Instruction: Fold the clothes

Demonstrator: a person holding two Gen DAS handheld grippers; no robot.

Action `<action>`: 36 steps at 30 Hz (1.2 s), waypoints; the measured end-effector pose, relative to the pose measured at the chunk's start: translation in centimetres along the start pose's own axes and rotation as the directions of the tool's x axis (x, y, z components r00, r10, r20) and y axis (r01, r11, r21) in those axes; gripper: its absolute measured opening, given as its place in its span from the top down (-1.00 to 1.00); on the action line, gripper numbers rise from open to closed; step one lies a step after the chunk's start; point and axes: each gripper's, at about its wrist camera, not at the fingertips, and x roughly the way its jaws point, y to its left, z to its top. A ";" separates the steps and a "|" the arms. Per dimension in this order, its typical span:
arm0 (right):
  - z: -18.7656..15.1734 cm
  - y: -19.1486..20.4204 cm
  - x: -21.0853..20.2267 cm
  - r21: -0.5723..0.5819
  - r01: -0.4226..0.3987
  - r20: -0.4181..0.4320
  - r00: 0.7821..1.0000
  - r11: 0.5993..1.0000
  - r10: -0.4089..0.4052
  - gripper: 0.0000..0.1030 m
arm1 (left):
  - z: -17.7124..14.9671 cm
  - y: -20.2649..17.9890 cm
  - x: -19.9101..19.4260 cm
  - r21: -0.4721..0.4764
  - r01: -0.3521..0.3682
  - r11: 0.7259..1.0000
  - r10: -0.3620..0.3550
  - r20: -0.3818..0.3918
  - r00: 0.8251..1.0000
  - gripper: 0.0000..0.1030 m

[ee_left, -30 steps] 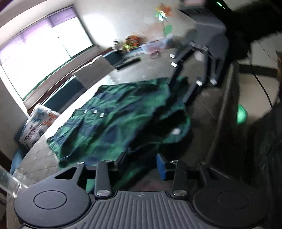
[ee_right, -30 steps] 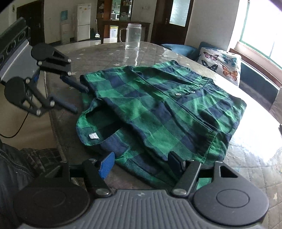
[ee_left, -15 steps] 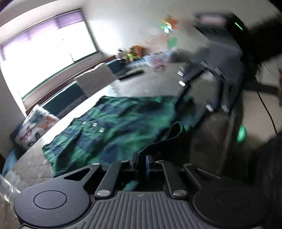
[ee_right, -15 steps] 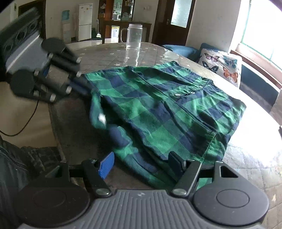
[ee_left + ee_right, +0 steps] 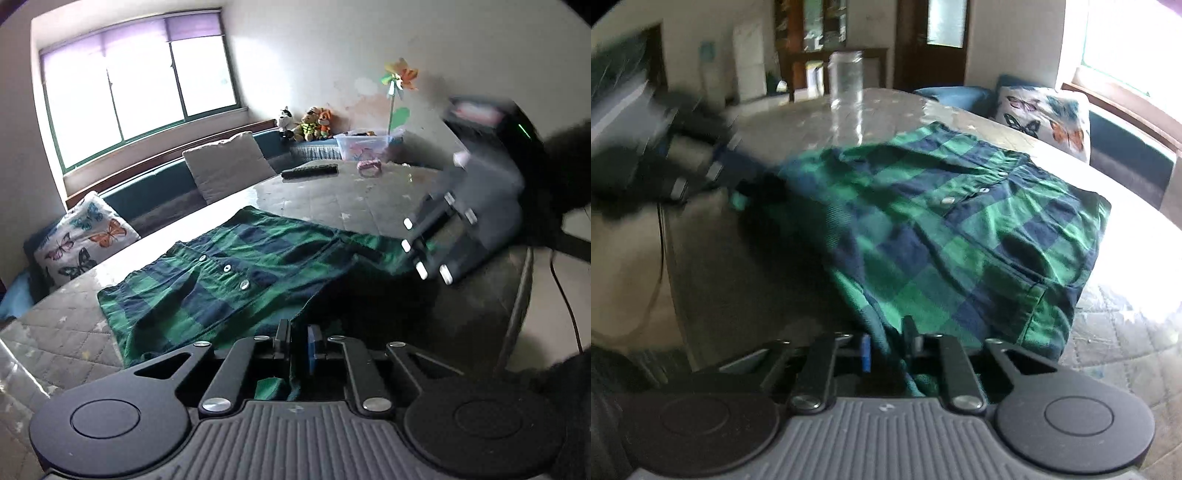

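left wrist view: we see our left gripper (image 5: pixel 298 341) at the bottom of the frame, its jaws nearly together and clamped on a dark edge of the green and navy plaid shirt (image 5: pixel 236 273). the shirt runs away from this gripper across the table (image 5: pixel 332 195), its long axis stretching toward the far left edge where a butterfly cushion (image 5: pixel 81 240) sits on a bench. a row of white buttons (image 5: pixel 225 266) follows that same line. our right gripper (image 5: pixel 428 251) shows blurred at the right, close to the shirt's other near corner.

right wrist view: our right gripper (image 5: pixel 888 341) is pinched shut on a bunched edge of the shirt (image 5: pixel 960 236) just in front of the camera. the cloth spreads forward and to the right toward the far edge of the table (image 5: pixel 1126 332). the left gripper (image 5: pixel 731 162), blurred, is at the upper left, at the shirt's other near corner by the near edge. a clear jug (image 5: pixel 846 81) stands beyond.

we judge that both grippers hold one short end, equally near, and the fold would carry it along the long axis to the far end.
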 end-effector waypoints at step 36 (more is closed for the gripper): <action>1.5 0.1 -10.2 0.145 -0.059 0.222 0.975 0.988 0.026 0.91 | -2.8 -2.9 -11.3 0.069 -0.231 0.971 0.230 0.022 0.973 0.88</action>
